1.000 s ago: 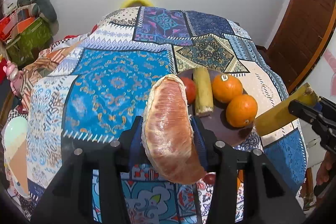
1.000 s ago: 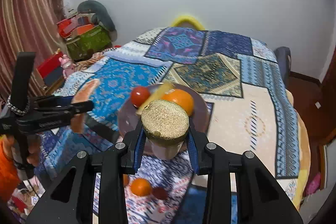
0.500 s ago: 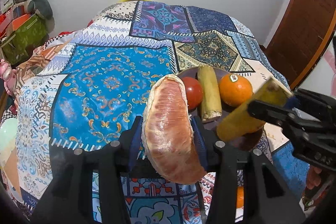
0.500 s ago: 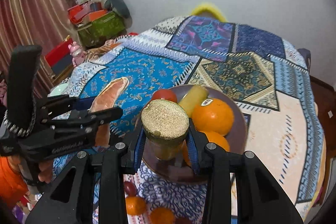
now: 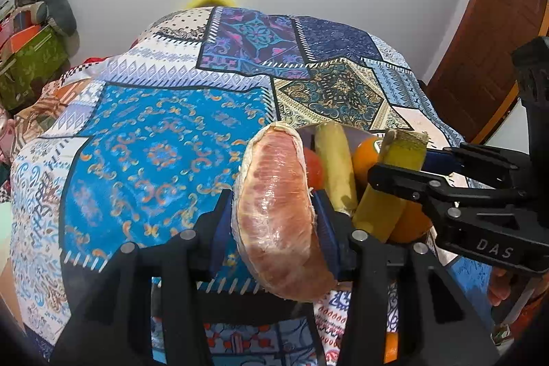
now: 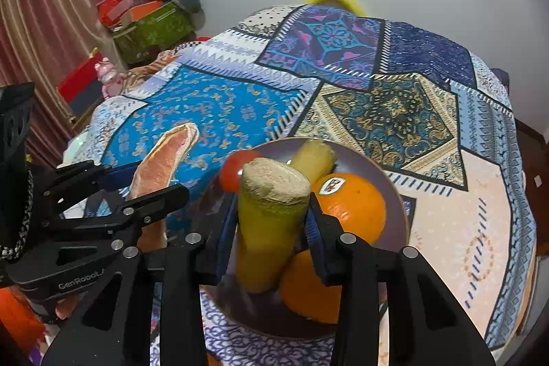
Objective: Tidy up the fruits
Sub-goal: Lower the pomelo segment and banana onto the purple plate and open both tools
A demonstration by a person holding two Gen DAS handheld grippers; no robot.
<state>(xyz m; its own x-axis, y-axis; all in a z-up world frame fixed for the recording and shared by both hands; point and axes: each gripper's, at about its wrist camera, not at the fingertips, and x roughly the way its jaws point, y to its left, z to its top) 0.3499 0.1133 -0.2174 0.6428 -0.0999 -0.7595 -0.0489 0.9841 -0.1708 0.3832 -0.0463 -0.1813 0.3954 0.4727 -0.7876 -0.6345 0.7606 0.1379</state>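
Pink, film-wrapped pomelo wedge (image 5: 278,222) sits clamped in my left gripper (image 5: 274,228), just left of the round brown plate (image 6: 387,180). My right gripper (image 6: 271,228), jaws opening, brackets a yellow-green sugarcane stick (image 6: 267,228) over the plate. Beyond lie two oranges (image 6: 353,208), a red tomato (image 6: 233,170) and another cane piece (image 6: 315,160).

We've got both tongs angled down, side by side. Left tongs (image 5: 274,222) clamped tight on the wrapped pink fruit wedge (image 5: 278,211). Right tongs (image 6: 272,225) are opening w/ the yellow-green stalk piece (image 6: 267,222) btwn the pads. Fingers (image 5: 497,287) show under the right handle.
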